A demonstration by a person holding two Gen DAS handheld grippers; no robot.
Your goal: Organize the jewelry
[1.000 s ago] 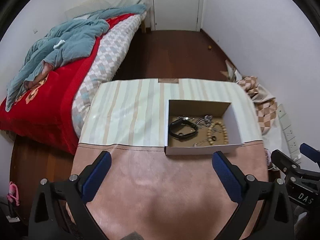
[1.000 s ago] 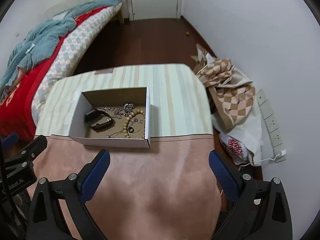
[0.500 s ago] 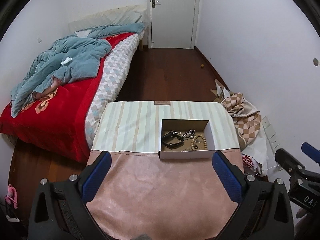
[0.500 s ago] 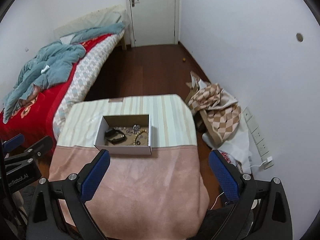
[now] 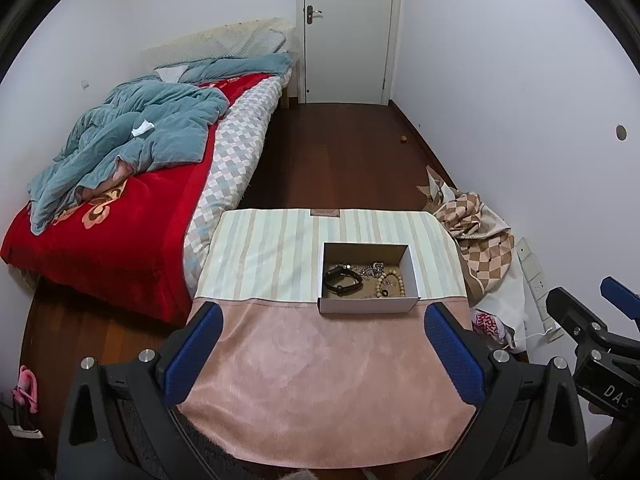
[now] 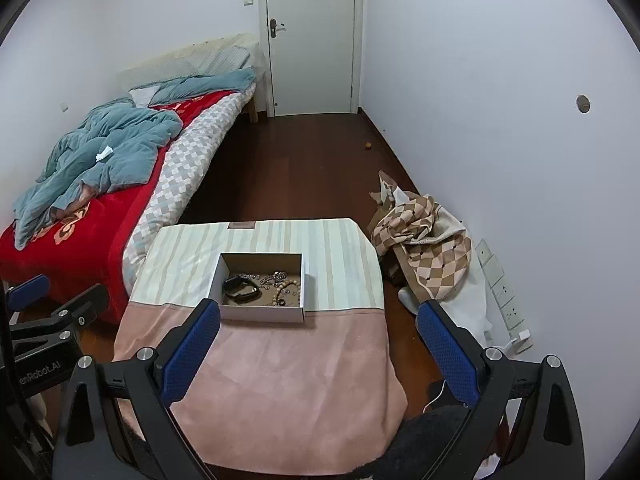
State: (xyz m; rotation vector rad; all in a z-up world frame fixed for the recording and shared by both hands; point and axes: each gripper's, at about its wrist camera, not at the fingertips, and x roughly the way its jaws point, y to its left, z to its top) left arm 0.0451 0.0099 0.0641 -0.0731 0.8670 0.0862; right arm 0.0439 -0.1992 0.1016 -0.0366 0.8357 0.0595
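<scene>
A white cardboard box sits on a small cloth-covered table. Inside lie a black wristband, a silver chain and a wooden bead bracelet. My left gripper is open and empty, high above the table's near pink half, well back from the box. My right gripper is open and empty too, held at a similar height. Each gripper shows at the edge of the other's view.
A bed with a red blanket and blue quilt stands left of the table. A checkered cloth heap and wall sockets lie at the right. Dark wood floor runs to a white door.
Both grippers have pulled up and back from the table, so the box looks smaller and farther. Both stay open and empty.
</scene>
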